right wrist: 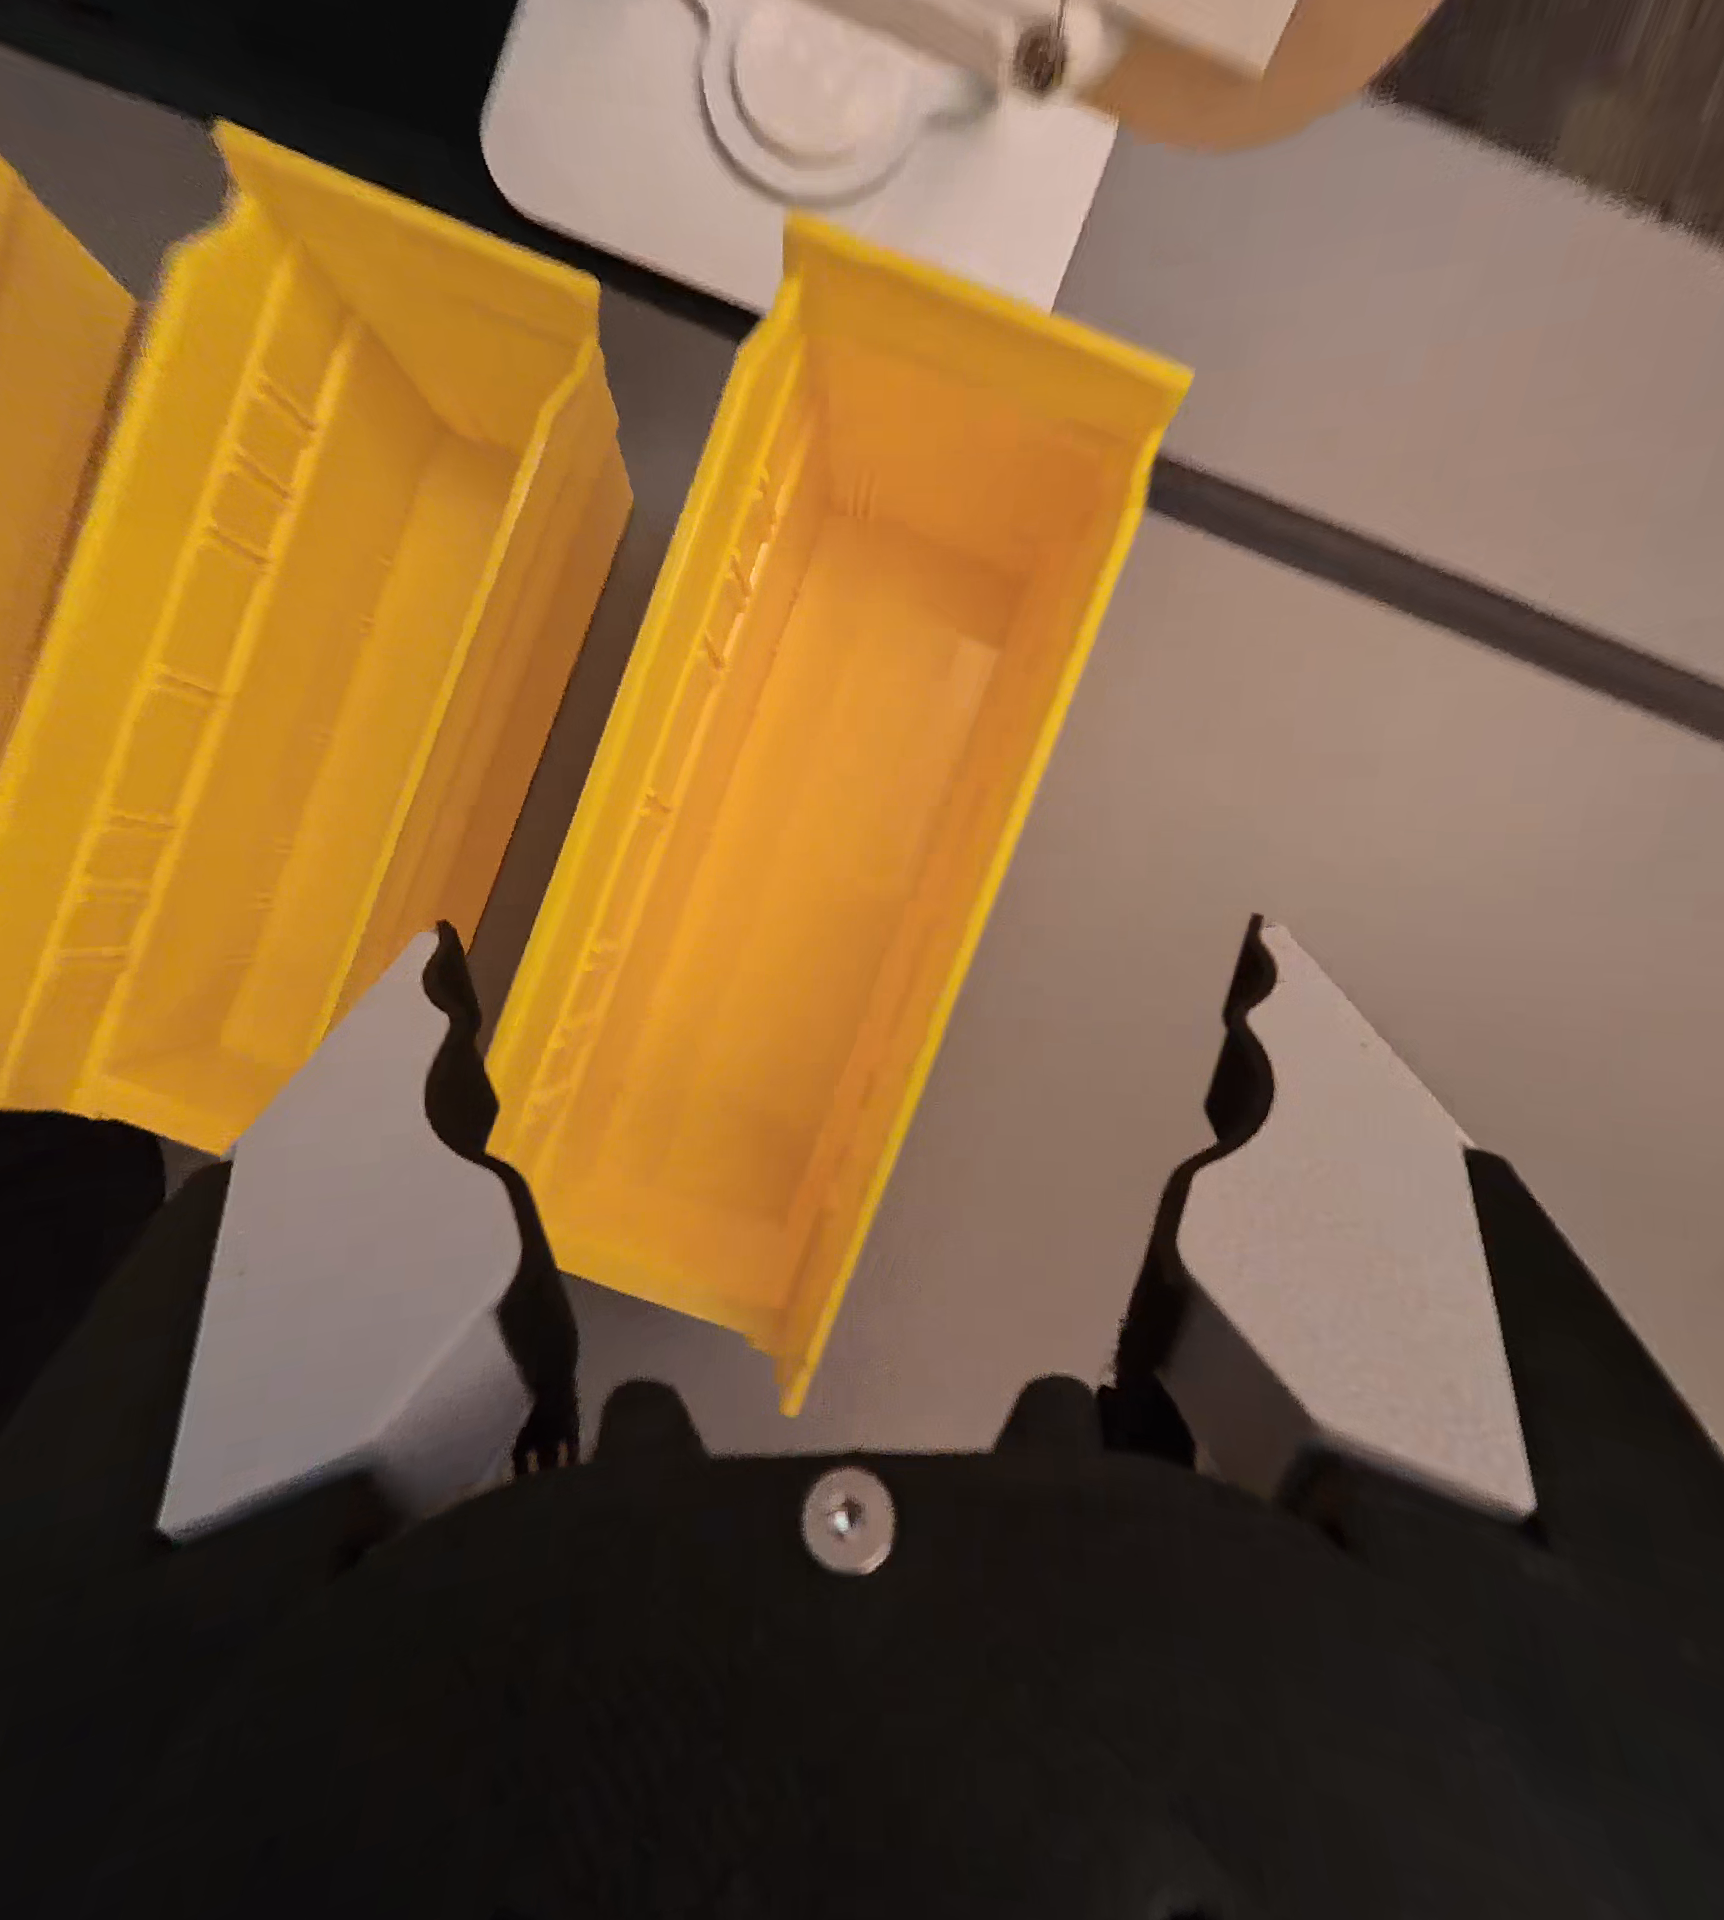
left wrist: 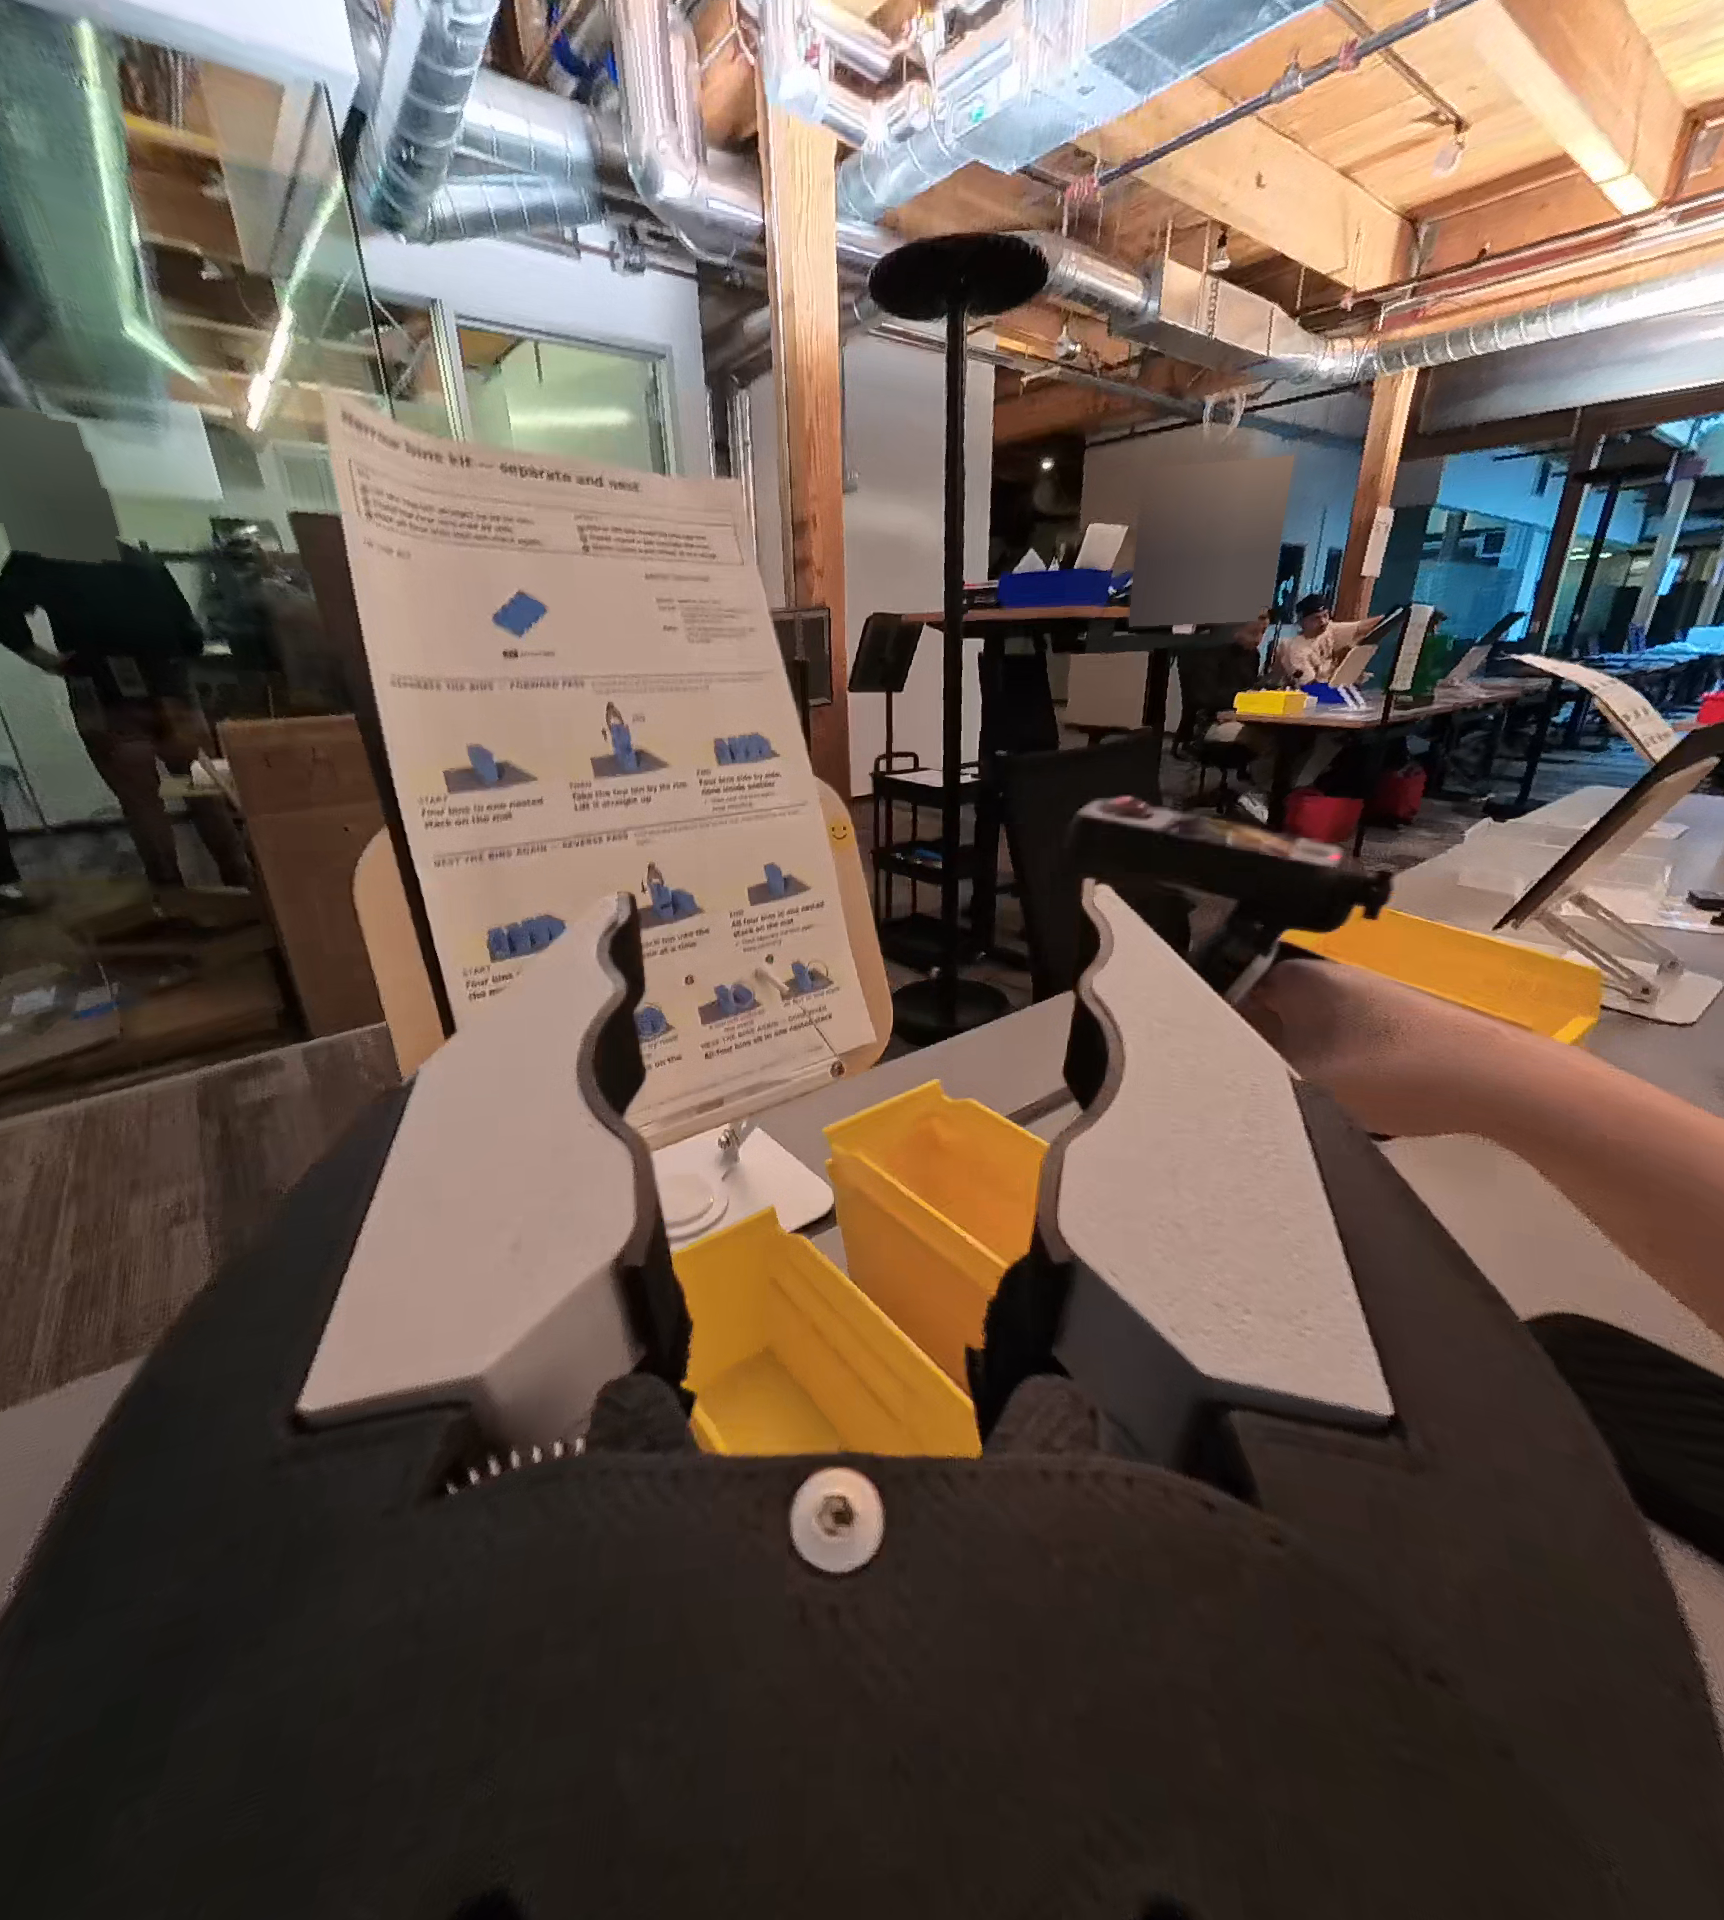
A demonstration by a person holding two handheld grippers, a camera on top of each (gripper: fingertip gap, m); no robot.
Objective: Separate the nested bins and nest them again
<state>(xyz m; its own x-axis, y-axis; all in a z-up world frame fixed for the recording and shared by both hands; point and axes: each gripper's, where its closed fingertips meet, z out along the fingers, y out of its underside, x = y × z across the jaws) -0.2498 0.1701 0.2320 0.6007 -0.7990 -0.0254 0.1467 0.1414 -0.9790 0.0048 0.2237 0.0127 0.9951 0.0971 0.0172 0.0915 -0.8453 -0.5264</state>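
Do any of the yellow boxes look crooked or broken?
None looks broken. The yellow plastic bin between the right claw's open fingers sits turned at an angle to its neighbouring yellow bin, so the gap between them narrows toward the claw. Both stand upright and empty on the grey table.

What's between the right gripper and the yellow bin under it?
Nothing visible. The right gripper is open over the rightmost yellow bin, which stands alone; a clear gap separates it from the neighbouring bin.
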